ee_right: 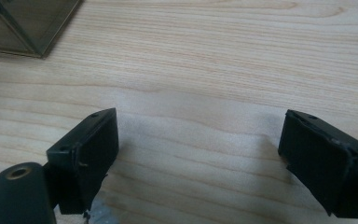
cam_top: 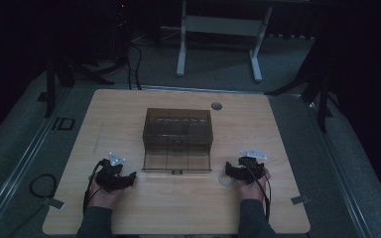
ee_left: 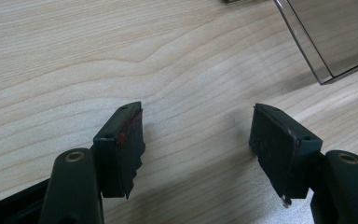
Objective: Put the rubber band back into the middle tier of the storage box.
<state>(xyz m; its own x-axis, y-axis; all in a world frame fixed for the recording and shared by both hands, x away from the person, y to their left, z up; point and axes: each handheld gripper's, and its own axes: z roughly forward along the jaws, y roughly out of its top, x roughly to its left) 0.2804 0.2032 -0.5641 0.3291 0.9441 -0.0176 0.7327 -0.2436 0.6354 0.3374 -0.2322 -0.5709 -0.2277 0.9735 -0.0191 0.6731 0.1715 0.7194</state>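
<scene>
High view, from the near edge outward: two sleeved forearms come in over the pale wooden counter [cam_top: 178, 208], each hand wrapped round a black tool. The left hand-held gripper [cam_top: 129, 179] rests low on the counter to the left, its grey three-cornered plate [cam_top: 115, 159] on top and a cable looping back along the wrist. The right hand-held gripper [cam_top: 228, 171] sits to the right, also with a grey plate [cam_top: 253, 154], its tips pointing inward beside a small pale ring [cam_top: 225, 179] lying flat on the wood.

In the left gripper view the left hand-held gripper [ee_left: 198, 135] has its jaws spread wide apart, bare wood grain between them and nothing in its grasp; a corner of the clear smoky box [ee_left: 328, 39] shows at the upper right. In the right gripper view the right hand-held gripper [ee_right: 198, 144] is likewise spread wide and grips nothing, with a corner of the same box [ee_right: 28, 25] at the upper left.

Between and just beyond the two tools stands the tinted transparent box [cam_top: 177, 134], its front flap folded down flat onto the counter toward the person. Farther back a small round grey disc [cam_top: 217, 105] is set in the counter. Beyond the far edge, on the dark floor, stand the white legs of a frame [cam_top: 218, 44]
</scene>
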